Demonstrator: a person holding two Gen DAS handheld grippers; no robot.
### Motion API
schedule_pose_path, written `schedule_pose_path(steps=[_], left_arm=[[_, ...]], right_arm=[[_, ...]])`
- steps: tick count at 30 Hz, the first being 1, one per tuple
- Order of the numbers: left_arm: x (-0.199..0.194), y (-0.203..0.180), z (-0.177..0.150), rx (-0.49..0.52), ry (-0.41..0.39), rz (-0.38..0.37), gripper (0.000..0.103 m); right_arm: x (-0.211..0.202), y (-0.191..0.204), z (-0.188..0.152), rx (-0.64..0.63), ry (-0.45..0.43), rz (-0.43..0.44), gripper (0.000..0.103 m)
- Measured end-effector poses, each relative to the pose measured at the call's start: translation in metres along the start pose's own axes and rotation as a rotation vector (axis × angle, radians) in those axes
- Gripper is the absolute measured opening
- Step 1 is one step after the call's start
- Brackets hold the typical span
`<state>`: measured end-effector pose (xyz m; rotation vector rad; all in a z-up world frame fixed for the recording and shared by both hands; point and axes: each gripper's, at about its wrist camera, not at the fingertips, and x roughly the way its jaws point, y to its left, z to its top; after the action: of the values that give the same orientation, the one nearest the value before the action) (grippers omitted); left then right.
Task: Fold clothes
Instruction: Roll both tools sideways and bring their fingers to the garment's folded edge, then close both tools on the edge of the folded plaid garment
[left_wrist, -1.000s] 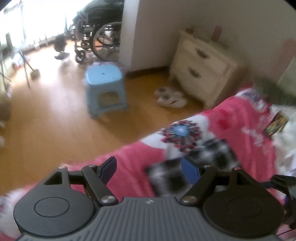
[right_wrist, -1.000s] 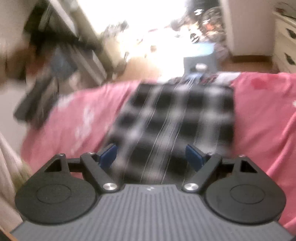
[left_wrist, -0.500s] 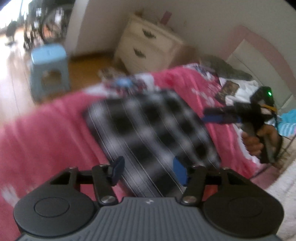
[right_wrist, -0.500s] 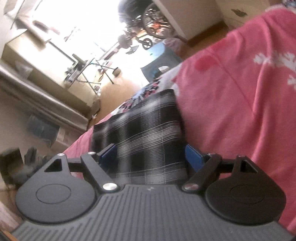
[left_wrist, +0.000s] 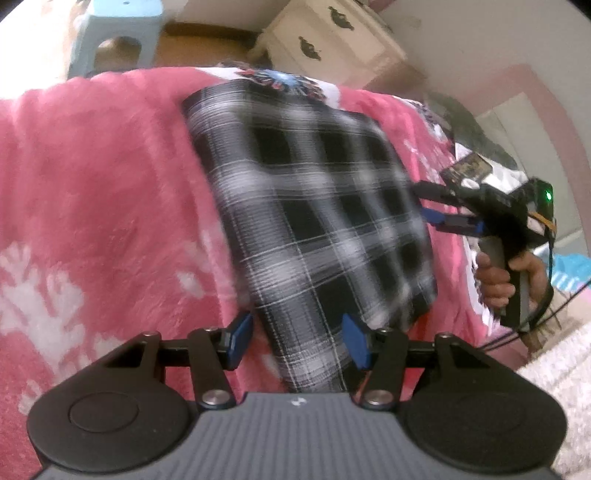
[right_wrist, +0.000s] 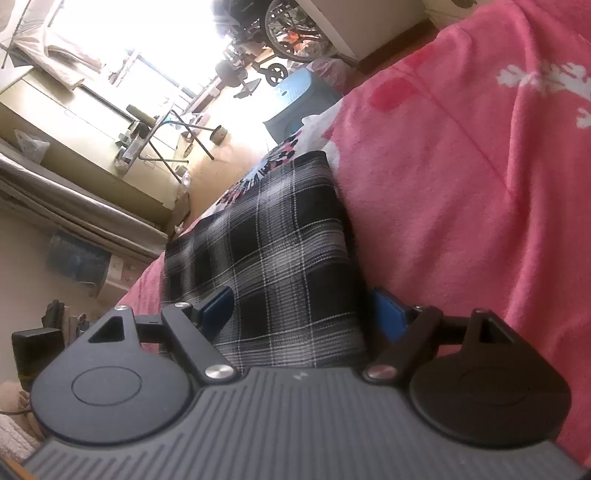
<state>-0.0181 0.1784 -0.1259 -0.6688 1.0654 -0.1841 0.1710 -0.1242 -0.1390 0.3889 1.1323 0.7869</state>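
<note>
Plaid garment (left_wrist: 314, 206), black, grey and white, folded to a long rectangle, lies flat on the pink blanket (left_wrist: 103, 177) of the bed. Left wrist view: the left gripper (left_wrist: 297, 341) sits at the garment's near end, its blue fingers (left_wrist: 238, 334) spread apart, one on either side of the near corner of the cloth; no cloth is clamped between them. The garment runs away from this gripper toward the far edge of the bed, where a flower-patterned patch (left_wrist: 280, 79) of the bedding shows. At the garment's right edge the right gripper (left_wrist: 430, 205), held in a hand (left_wrist: 506, 280), points at the cloth with its fingers apart, one above the other, just beside the edge; whether they touch it cannot be told.

Right wrist view: the right gripper (right_wrist: 303, 314) faces the garment (right_wrist: 273, 251) edge-on, fingers spread, the cloth lying between them and extending beyond; the right finger (right_wrist: 388, 314) lies against the blanket (right_wrist: 480, 184) beside the fold. Beyond the bed: a blue stool (left_wrist: 118, 33) on the wood floor, a cream nightstand (left_wrist: 332, 40) against the wall, and a wheelchair (right_wrist: 280, 26) near the bright window.
</note>
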Motion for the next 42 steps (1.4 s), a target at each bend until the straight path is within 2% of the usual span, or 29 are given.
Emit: schedule_pose_path(steps=[5,15,29,37,40,42], left_arm=[[0.001,0.000,0.006,-0.011,-0.034,0.008,0.054],[0.010,0.009,0.032,-0.103,-0.081,-0.009,0.054],[0.028,0.035,0.060,-0.221,-0.073,-0.132,0.054],[0.035,0.026,0.080,-0.138,-0.036,-0.102,0.054],[0.038,0.028,0.083,-0.142,-0.025,-0.105,0.054],[0.039,0.031,0.084,-0.162,-0.012,-0.113,0.054]], right_arm=[[-0.002,-0.005,-0.004,0.014,-0.008,0.003,0.081],[-0.002,-0.013,-0.003,0.032,-0.009,0.038,0.081],[0.028,-0.046,0.040,0.145,0.009,0.203,0.081],[0.054,-0.039,0.065,0.104,0.032,0.261,0.081],[0.058,-0.038,0.066,0.090,0.035,0.270,0.079],[0.056,-0.039,0.063,0.084,0.050,0.273,0.074]])
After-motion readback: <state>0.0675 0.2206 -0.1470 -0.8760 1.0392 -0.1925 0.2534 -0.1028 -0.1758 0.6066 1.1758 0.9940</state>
